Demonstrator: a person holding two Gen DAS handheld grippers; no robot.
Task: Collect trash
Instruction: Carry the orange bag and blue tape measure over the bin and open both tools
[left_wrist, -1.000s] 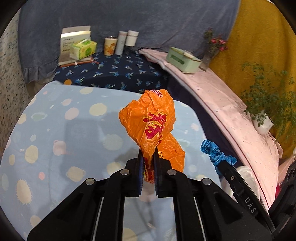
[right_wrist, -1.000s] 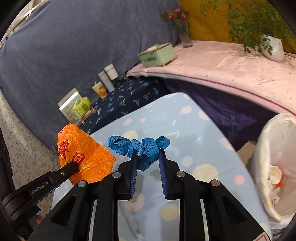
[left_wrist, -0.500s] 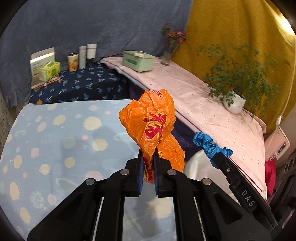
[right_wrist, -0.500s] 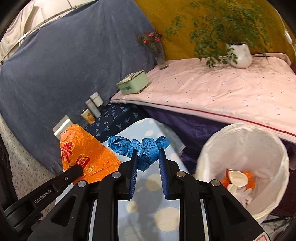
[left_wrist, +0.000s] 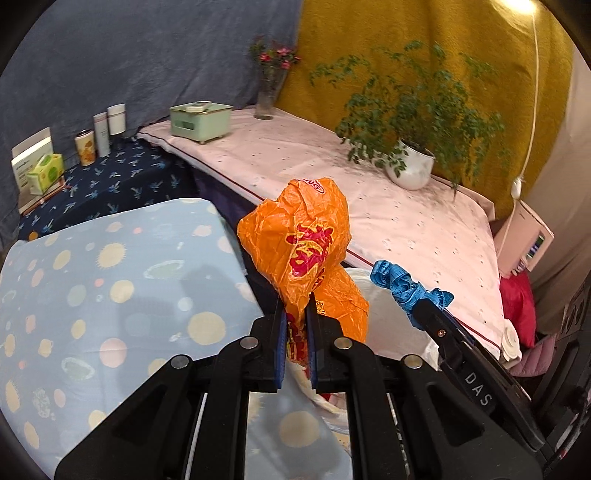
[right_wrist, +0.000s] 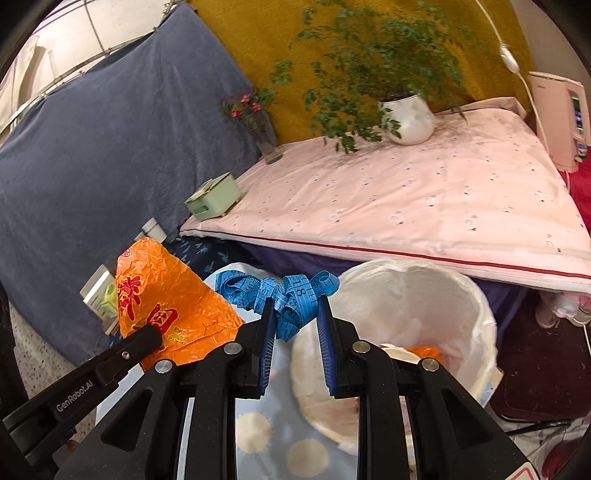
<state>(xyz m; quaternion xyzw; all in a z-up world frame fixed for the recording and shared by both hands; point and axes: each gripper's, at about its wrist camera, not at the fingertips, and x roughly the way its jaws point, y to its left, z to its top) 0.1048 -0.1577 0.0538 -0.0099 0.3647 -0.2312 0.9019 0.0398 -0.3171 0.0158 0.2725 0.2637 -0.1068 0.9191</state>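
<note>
Now: both pieces of trash carried to the bin

Since a second ago, the view is swung from the spotted table (left_wrist: 110, 295) to the white-lined bin (right_wrist: 476, 295), now at five o'clock. The orange wrapper (left_wrist: 306, 251) is pinched by the left gripper (left_wrist: 295, 325), the blue tape measure (right_wrist: 284, 299) by the right gripper (right_wrist: 293, 314). Release over the bin is judged next.

Home room, quilt-covered bed (right_wrist: 424, 206), potted plant (right_wrist: 406, 118), flower vase (left_wrist: 267, 96)
</note>
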